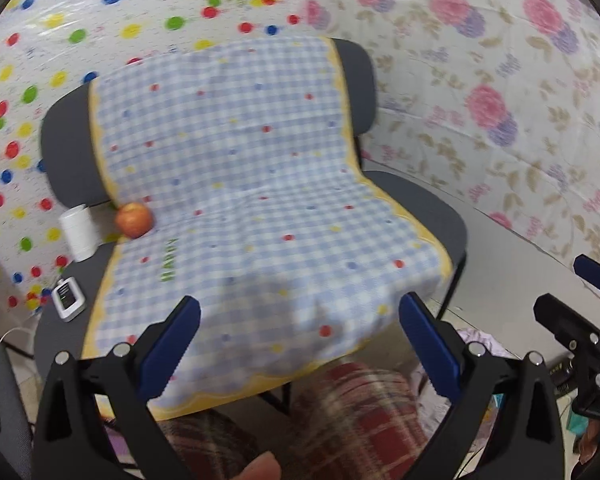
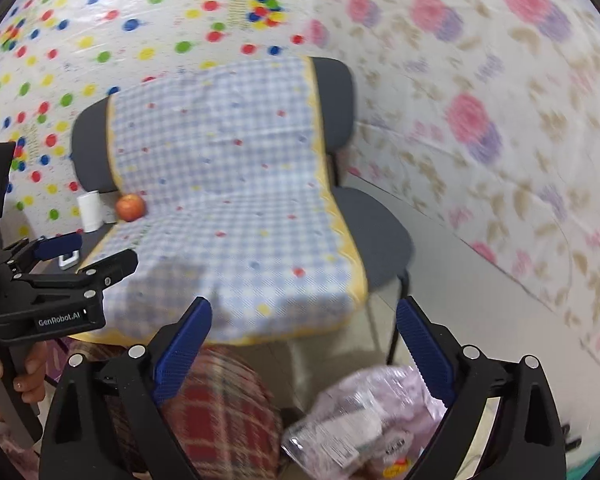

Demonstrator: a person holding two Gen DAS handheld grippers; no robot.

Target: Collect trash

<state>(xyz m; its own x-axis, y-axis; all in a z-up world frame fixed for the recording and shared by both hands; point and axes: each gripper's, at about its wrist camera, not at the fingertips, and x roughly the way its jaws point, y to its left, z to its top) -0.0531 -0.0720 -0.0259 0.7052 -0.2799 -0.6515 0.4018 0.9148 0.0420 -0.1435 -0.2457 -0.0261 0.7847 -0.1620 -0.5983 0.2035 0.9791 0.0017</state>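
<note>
Both the left claw (image 1: 298,340) and right claw (image 2: 304,344) gape empty; beside the chair (image 2: 380,216), the trash bag (image 2: 364,412) holds wrappers, while the apple (image 1: 134,219) likely remains.

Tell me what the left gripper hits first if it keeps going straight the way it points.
Most likely the checked cloth draped over the chair: the open left gripper aims at its front edge with nothing between. Depth is blurred, so contact distance is unclear.

chair (image 1: 72,148): grey | cloth (image 1: 260,200): blue-white check, yellow edge | apple (image 1: 134,220): red
</note>
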